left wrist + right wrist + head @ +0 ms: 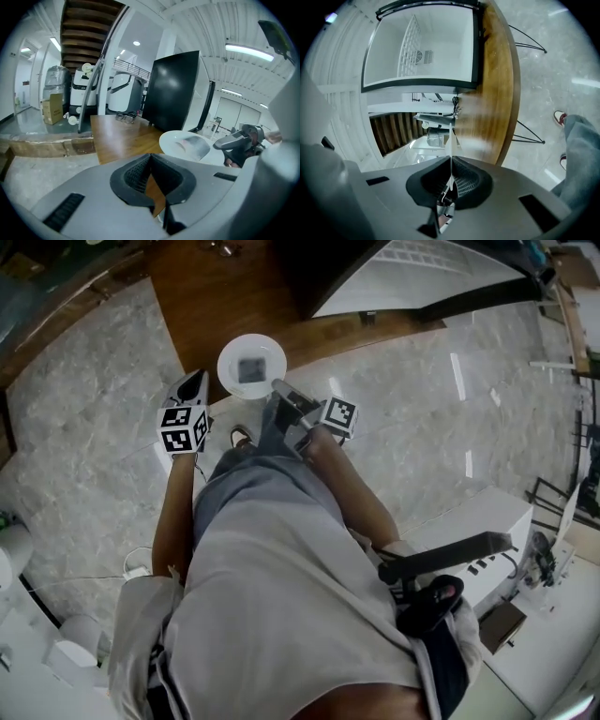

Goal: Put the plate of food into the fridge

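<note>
The right gripper (279,387) is grasping the white plate (251,367) by its rim. In the right gripper view the fingers (465,180) are clenching that rim, which is showing edge-on as a thin white line (451,140). In the head view this gripper is meeting the plate at about 4 o'clock on its rim. The plate is hanging in the air by the near edge of the wooden bench (234,296), outside the fridge. The food at its centre is too blurred to name; it is showing only as a greyish patch.

The left gripper (194,382) is sitting just beside the plate at about 8 o'clock, apart from it. In its own view its fingers (133,176) are clenched together with nothing between them, and the plate (185,143) is lying off at 2 o'clock.

The small fridge (422,268) is standing on the bench at about 1 o'clock from the plate. Its door is standing open, and its white inside (426,47) is facing the right gripper at 12 o'clock. The person's shoe (559,117) is resting on the marble floor (94,427).
</note>
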Tool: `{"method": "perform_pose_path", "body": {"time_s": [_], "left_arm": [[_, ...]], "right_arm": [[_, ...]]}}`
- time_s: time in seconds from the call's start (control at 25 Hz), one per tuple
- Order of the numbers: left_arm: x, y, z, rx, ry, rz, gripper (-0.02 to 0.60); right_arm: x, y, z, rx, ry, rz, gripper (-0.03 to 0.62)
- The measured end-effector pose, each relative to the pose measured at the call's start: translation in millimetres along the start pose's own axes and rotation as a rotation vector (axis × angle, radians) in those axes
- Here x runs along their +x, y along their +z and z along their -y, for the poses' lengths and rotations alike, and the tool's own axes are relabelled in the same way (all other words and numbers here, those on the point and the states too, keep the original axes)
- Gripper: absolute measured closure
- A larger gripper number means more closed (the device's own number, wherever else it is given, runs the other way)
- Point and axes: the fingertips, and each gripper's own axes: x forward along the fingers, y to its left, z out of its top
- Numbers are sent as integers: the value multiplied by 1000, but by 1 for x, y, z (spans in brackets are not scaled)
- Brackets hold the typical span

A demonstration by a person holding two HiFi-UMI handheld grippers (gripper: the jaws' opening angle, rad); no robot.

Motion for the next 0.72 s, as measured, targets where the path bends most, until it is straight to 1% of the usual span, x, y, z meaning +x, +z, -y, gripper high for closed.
{"method": "perform_pose_path", "body": {"time_s": [0.16,0.28,0.36,0.52,0.64,0.72], "left_arm": [[6,9,35,92,-84,15,563],[16,11,69,143,-147,11,563],[26,15,94,154,-179,8,563],[45,28,140,153,-216,-9,563],[54,49,172,164,-260,12,563],[66,66,201,173,-287,30,563]], "right_arm": [[-31,-2,-15,7,37,42,571],[-62,8,-26,6,55,77,571],[-84,21,-32,10,64,93,571],[-124,55,-39,-13,69,115,571],[-140,79,-46,-19,79,129,571],[-156,104,-53,-18,93,136,571]]}}
